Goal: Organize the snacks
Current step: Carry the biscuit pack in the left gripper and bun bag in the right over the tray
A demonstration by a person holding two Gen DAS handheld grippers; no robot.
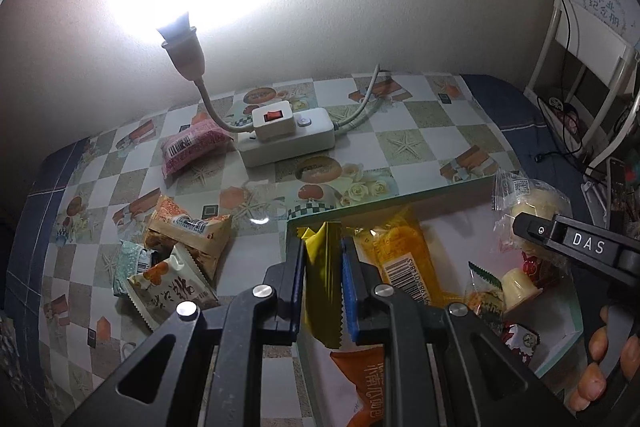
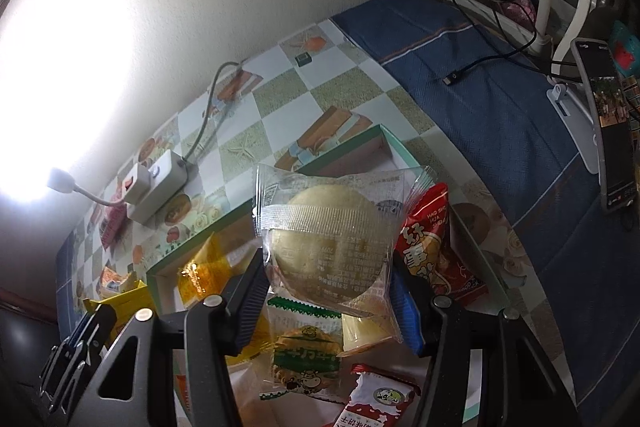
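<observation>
entry: our left gripper (image 1: 322,275) fingers clenched on yellow packet (image 1: 320,291), right gripper (image 2: 326,291) fingers grasping wrapped bun (image 2: 328,247), both over the box (image 1: 400,197); risk: slick wrappers slipping free

Glossy clear plastic bun wrapper (image 2: 332,227)

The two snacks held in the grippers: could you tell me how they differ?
The yellow packet in the left gripper is long, narrow and opaque; the round bun in the right gripper is wide and sealed in clear wrap. The yellow packet hangs at the box's left edge, the bun over its right side. Both are gripped above the box.
</observation>
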